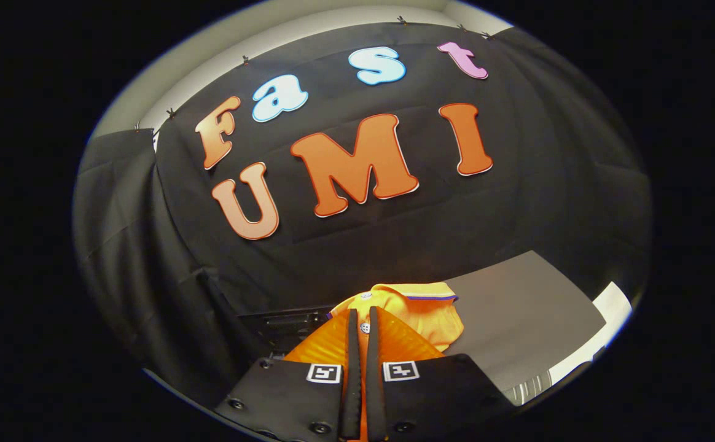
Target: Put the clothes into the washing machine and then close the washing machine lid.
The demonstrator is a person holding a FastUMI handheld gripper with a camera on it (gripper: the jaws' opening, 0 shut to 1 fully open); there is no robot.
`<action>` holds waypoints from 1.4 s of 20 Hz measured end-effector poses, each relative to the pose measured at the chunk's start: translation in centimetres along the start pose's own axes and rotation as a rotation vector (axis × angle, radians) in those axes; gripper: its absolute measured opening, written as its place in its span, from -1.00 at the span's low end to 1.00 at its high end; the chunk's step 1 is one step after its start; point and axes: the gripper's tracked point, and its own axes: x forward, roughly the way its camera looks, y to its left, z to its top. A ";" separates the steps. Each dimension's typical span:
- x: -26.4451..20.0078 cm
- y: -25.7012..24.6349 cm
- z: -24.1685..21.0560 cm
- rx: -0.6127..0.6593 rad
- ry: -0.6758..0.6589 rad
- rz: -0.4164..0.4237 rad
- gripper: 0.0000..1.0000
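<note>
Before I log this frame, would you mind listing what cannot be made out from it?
- Orange garment, gripper view: its lower part is hidden behind the fingers of the gripper, which is shut on it.
- Washing machine: its drum and lid cannot be identified; a grey surface lies beyond the garment, cut off at the edge.
- Dark object beside the fingers: too dim to identify.

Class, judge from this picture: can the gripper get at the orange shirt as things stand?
Probably yes: the gripper looks already closed on the orange shirt, with cloth pinched between its fingers and nothing in the way.
</note>
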 end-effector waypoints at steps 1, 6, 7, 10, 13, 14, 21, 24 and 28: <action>0.3 1.4 -0.3 -0.004 0.003 0.018 -0.77; 2.2 8.4 -2.5 0.001 0.040 0.124 -0.77; 2.8 9.7 -3.2 -0.001 0.051 0.139 -0.77; 4.9 13.2 -5.9 -0.008 0.102 0.185 -0.77; 7.7 15.8 -9.1 0.000 0.153 0.218 -0.77; 8.7 16.5 -10.2 0.007 0.169 0.226 -0.77; 16.6 18.7 -20.1 -0.006 0.337 0.244 -0.77; 20.4 18.1 -24.7 -0.001 0.395 0.228 -0.77; 24.6 16.6 -30.5 0.045 0.457 0.198 -0.77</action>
